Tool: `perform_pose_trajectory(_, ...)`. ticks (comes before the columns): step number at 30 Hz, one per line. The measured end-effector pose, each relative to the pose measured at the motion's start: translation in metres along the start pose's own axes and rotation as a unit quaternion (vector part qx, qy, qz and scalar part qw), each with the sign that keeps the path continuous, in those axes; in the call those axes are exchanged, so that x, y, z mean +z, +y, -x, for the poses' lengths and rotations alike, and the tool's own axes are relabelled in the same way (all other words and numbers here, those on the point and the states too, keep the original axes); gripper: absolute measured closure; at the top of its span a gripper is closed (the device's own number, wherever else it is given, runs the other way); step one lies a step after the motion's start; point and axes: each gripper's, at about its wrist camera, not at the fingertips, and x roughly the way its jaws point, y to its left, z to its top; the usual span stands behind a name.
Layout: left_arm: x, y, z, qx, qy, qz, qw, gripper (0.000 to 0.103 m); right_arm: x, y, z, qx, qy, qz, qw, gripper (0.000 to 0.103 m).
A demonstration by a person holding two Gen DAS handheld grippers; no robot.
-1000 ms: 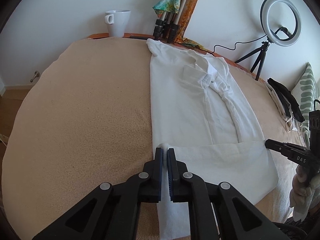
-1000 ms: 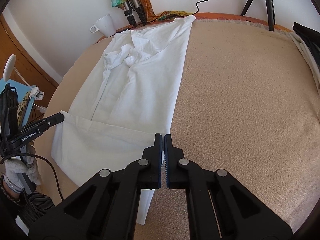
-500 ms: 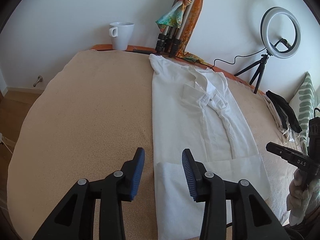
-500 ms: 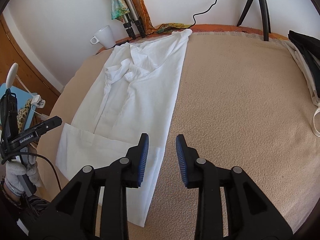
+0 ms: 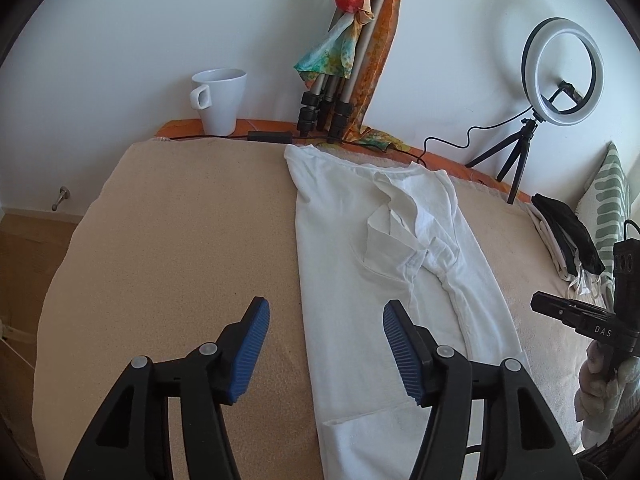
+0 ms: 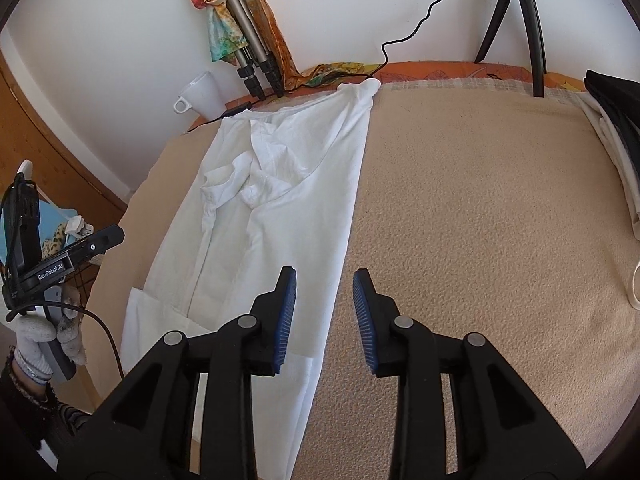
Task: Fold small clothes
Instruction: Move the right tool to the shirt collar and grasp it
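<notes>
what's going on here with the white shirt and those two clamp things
A person is folding a white shirt on a beige blanket, with a handheld gripper in each hand. The shirt lies in a long strip, sides and sleeves folded in, with its bottom hem turned up over the body. The left gripper is opening and the right gripper stands open; neither has cloth between its pads. Both hover over the near end of the shirt. A white mug stands by the wall.

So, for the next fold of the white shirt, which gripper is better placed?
Probably the right gripper: it hangs open over the white shirt's long edge. The left gripper, its jaws opening, is equally close, so both could work together.
</notes>
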Motion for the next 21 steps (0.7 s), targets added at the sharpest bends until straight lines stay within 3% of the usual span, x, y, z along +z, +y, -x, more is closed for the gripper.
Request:
perform_pose_trajectory(16,0.086,0.044,-0.085,-0.018,0.015,-0.003,0.9997,0.050,0.086,-0.040,-0.051,0.044,0.007,-0.021,0.999,0.072)
perform_pose_trajectory(19,0.099,0.049,-0.102,-0.032,0.019,0.007,0.9993,0.059,0.104,-0.043,-0.062,0.057,0.006,-0.029,0.998,0.072)
perform_pose_trajectory(21,0.106,0.051,-0.114,-0.035,0.025,0.011,0.9990,0.070,0.116,-0.044,-0.070,0.061,0.007,-0.030,0.998,0.072)
